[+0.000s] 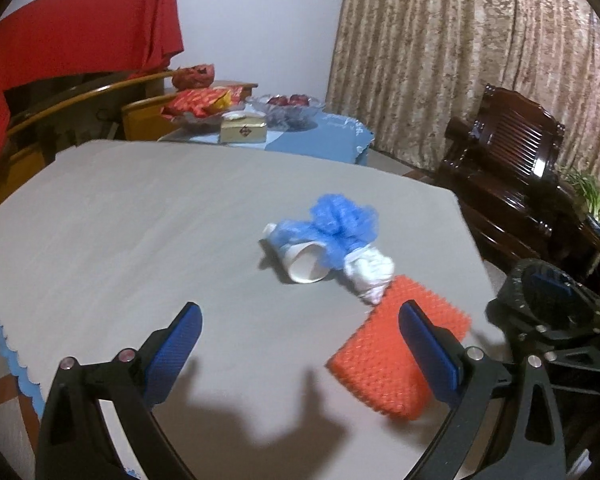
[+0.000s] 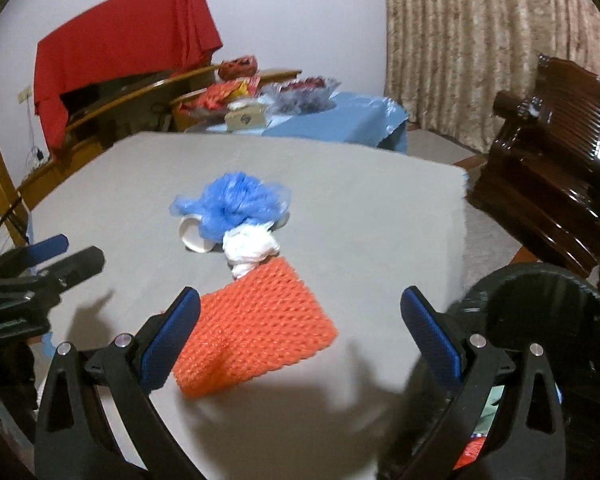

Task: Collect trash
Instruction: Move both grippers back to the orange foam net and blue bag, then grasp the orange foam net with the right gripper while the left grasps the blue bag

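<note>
We take the grey table (image 2: 360, 200) as our reference: all the trash lies on it in one cluster, toward its right half. The largest item, the orange foam net (image 2: 256, 324), lies nearest us; touching its far end is the crumpled white tissue (image 2: 250, 246), beyond that the blue plastic bag (image 2: 236, 200), and beside the bag the paper cup (image 1: 306, 266) lying on its side with its mouth toward us. The right gripper (image 2: 300, 332) hovers over the near part of the table with its jaws spread wide and empty, the foam net framed between them. The left gripper (image 1: 300, 348) hovers further left, likewise wide open and empty, its right finger overlapping the net in view. We judge the step in hand to be the approach for a first pick, nothing yet collected. The next move calls for lowering the right gripper onto the net and closing; no bin is clearly visible.
</note>
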